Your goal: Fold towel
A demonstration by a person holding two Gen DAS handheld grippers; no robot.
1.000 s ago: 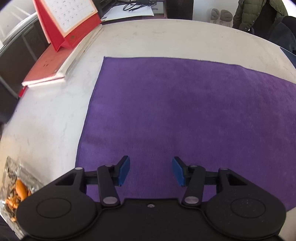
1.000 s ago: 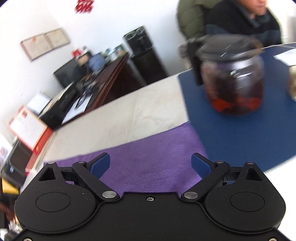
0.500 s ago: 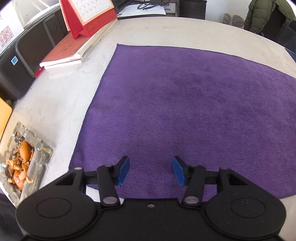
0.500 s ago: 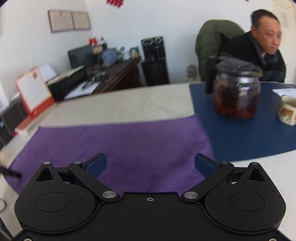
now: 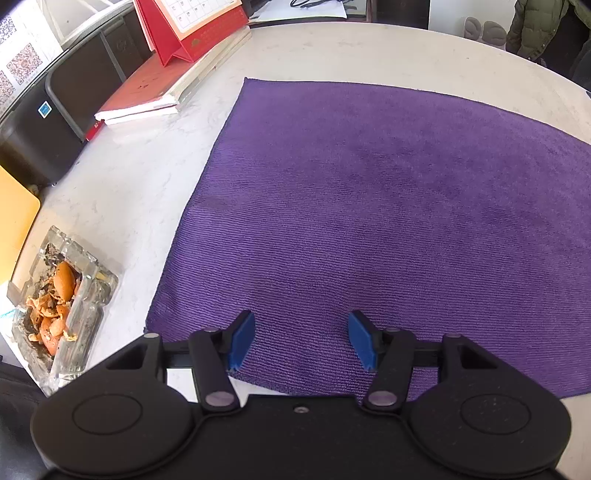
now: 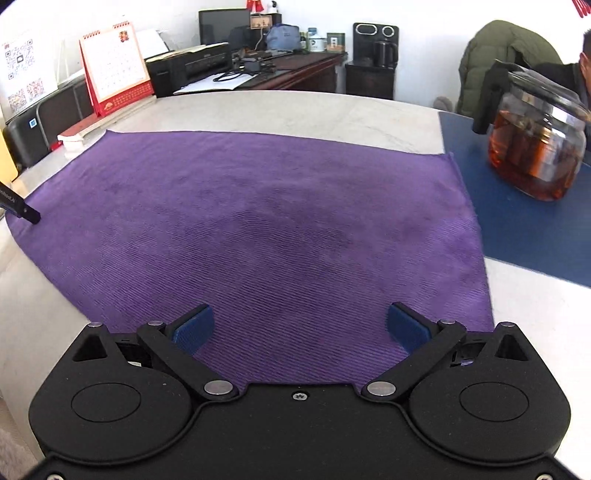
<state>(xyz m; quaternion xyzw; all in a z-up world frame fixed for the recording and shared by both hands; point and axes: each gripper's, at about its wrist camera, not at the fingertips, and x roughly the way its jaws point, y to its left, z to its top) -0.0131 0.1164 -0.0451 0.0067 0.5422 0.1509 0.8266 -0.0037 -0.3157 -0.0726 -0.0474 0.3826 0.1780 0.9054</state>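
Observation:
A purple towel (image 5: 369, 203) lies spread flat on the pale table (image 5: 122, 177). My left gripper (image 5: 301, 332) hovers over the towel's near edge, close to its near left corner. Its jaws are opening, and nothing is pinched between the blue pads. In the right wrist view the same towel (image 6: 258, 221) fills the middle. My right gripper (image 6: 300, 317) stands wide open above the near edge, toward the right corner, with only flat cloth beneath it.
A glass ashtray (image 5: 59, 306) with orange peel sits left of the towel's near corner. Red books (image 5: 155, 88) and a desk calendar (image 5: 192, 29) lie at the far left. A glass teapot (image 6: 535, 147) stands on a blue mat (image 6: 517, 229) right of the towel, with a seated person (image 6: 576, 74) behind.
The left gripper drew back toward the towel's near left corner, bringing the ashtray into view, and its jaws widened slightly. The right gripper rolled level and sank toward the towel.

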